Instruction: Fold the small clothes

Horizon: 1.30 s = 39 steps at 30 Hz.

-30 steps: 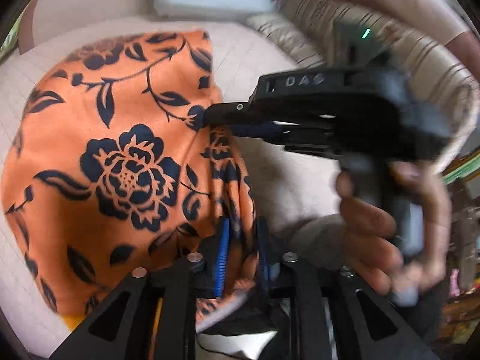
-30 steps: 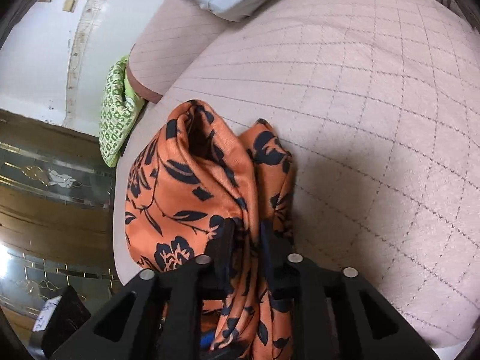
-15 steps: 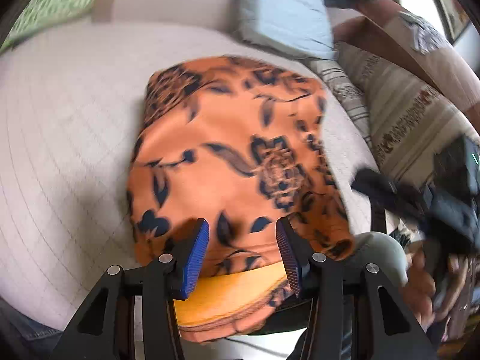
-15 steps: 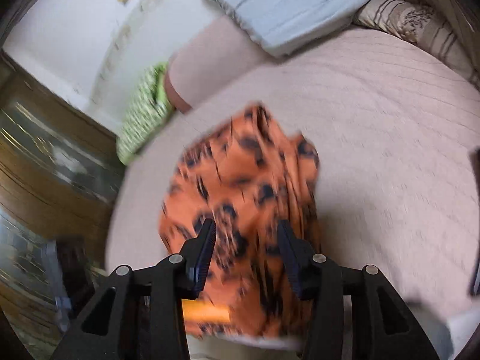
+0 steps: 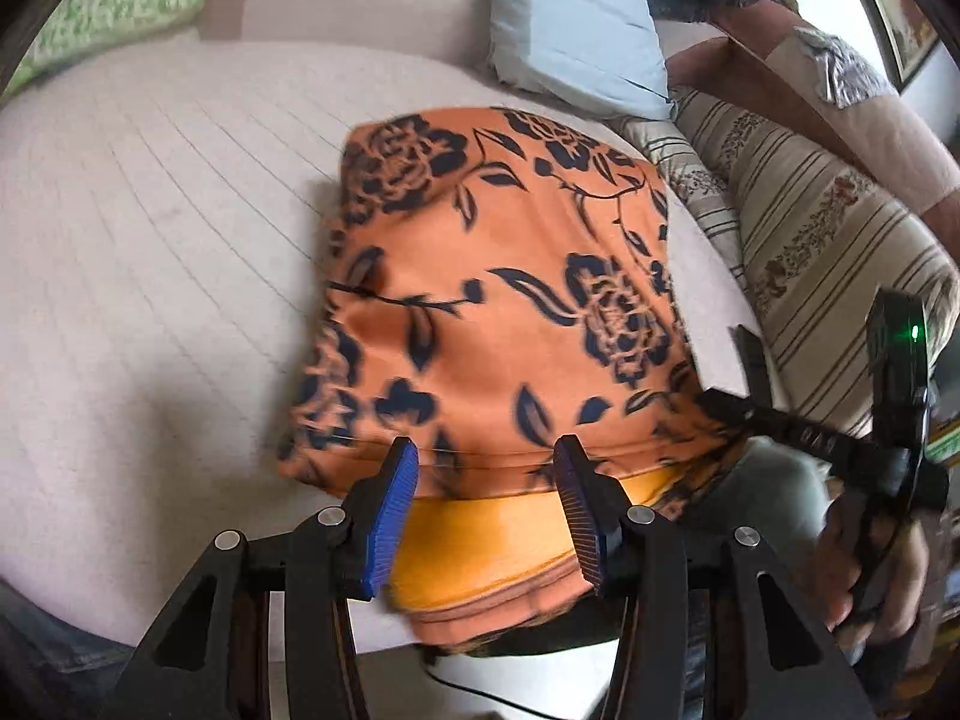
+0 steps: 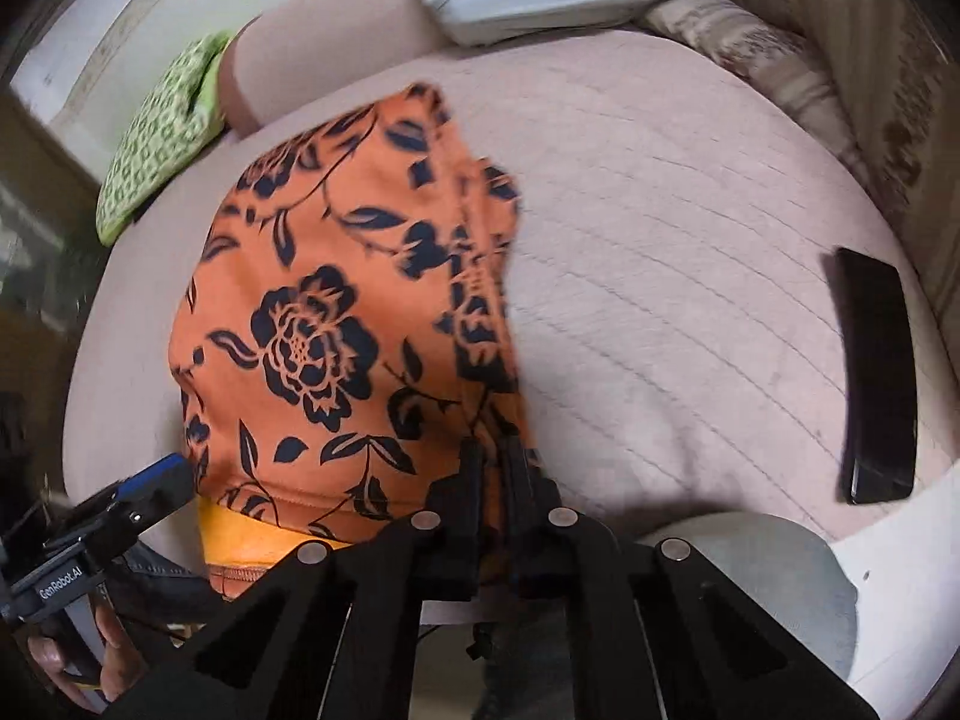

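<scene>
An orange garment with dark blue flowers [image 5: 498, 312] lies folded flat on the pink quilted cushion [image 5: 150, 228]; its yellow inside shows at the near edge. My left gripper [image 5: 487, 480] stands open over that near edge, blue pads apart and not pressing the cloth. It also shows at the lower left of the right wrist view as the left gripper [image 6: 159, 477], held by a hand. My right gripper [image 6: 495, 471] is shut on the garment [image 6: 336, 300] at its near right edge, with cloth pinched between the fingers. The left wrist view shows the right gripper [image 5: 717, 405] at that corner.
A black flat device [image 6: 876, 378] lies on the cushion's right side. A green patterned cushion [image 6: 162, 138] sits at the far left and a pale blue pillow [image 5: 576, 30] at the back. Striped cushions [image 5: 810, 240] line the right. A grey rounded shape [image 6: 780, 576] is near the front edge.
Both grippers let go of the bunched garment and drew back; it now lies flat. The left stays open. The right opened, then shut on the near right edge.
</scene>
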### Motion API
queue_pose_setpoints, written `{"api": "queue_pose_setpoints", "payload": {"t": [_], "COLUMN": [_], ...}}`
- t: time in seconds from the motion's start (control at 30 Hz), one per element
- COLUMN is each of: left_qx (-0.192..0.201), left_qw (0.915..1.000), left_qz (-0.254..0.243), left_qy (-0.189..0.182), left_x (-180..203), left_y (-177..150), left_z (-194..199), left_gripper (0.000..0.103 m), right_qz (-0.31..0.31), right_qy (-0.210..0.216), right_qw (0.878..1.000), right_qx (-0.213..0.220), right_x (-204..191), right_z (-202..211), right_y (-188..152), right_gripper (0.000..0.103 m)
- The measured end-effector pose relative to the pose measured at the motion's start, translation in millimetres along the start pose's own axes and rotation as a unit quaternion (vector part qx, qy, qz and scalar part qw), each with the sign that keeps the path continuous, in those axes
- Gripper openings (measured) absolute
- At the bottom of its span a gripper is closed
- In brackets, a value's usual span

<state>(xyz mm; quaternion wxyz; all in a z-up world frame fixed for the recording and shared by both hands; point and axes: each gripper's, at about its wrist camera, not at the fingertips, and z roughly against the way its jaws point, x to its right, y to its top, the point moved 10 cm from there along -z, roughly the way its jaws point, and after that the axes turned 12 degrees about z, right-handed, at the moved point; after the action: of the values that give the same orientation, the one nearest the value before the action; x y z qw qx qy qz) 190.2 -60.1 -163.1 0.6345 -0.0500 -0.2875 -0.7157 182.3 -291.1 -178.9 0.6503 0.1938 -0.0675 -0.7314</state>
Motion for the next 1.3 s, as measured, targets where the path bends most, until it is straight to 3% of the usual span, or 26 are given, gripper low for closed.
{"api": "queue_pose_setpoints", "payload": {"t": [0.13, 0.2, 0.33, 0.5, 0.63, 0.7, 0.73, 0.8, 0.87, 0.93, 1.03, 1.1, 1.13, 1.3], "left_qx": [0.014, 0.015, 0.030, 0.030, 0.021, 0.016, 0.012, 0.017, 0.025, 0.046, 0.068, 0.036, 0.022, -0.028], "left_qw": [0.9981, 0.9953, 0.9840, 0.9648, 0.9540, 0.9486, 0.9466, 0.9419, 0.9442, 0.9539, 0.9635, 0.9738, 0.9744, 0.9647], "left_qz": [-0.047, -0.080, -0.156, -0.220, -0.264, -0.279, -0.286, -0.299, -0.292, -0.270, -0.247, -0.219, -0.220, -0.249], "left_qy": [0.038, 0.053, 0.080, 0.141, 0.141, 0.149, 0.149, 0.151, 0.150, 0.123, 0.078, 0.048, 0.041, 0.080], "left_x": [-7, -9, -3, -9, -1, 3, 5, 10, 11, 17, 28, 28, 28, 4], "left_y": [-5, -11, -23, -23, -26, -27, -29, -32, -31, -30, -34, -44, -50, -74], "left_z": [1, 1, 7, -4, -18, -29, -34, -37, -31, -8, 28, 25, 19, -31], "left_gripper": [0.047, 0.047, 0.047, 0.047, 0.047, 0.041, 0.029, 0.022, 0.010, 0.005, 0.004, 0.004, 0.004, 0.005], "right_qz": [-0.009, -0.010, -0.024, -0.014, -0.018, -0.017, -0.018, -0.029, -0.043, -0.054, -0.054, -0.047, -0.045, -0.037], "right_qy": [-0.002, 0.000, 0.012, 0.003, 0.005, 0.003, 0.004, 0.012, 0.021, 0.027, 0.028, 0.019, 0.013, -0.011], "right_qw": [1.000, 1.000, 1.000, 1.000, 1.000, 1.000, 1.000, 0.999, 0.999, 0.998, 0.998, 0.998, 0.998, 0.999], "right_qx": [0.000, -0.005, -0.006, -0.013, -0.014, -0.014, -0.013, -0.009, 0.001, 0.018, 0.033, 0.032, 0.032, 0.002], "right_x": [-9, 7, 36, 36, 36, 36, 37, 40, 44, 49, 51, 51, 52, 59], "right_z": [-4, -6, 5, 2, 1, 1, 1, 4, 7, 14, 21, 21, 21, 16], "right_y": [9, -3, -22, -24, -24, -24, -24, -25, -24, -23, -23, -22, -22, -31], "right_gripper": [0.006, 0.006, 0.006, 0.007, 0.007, 0.007, 0.007, 0.007, 0.006, 0.006, 0.006, 0.006, 0.005, 0.006]}}
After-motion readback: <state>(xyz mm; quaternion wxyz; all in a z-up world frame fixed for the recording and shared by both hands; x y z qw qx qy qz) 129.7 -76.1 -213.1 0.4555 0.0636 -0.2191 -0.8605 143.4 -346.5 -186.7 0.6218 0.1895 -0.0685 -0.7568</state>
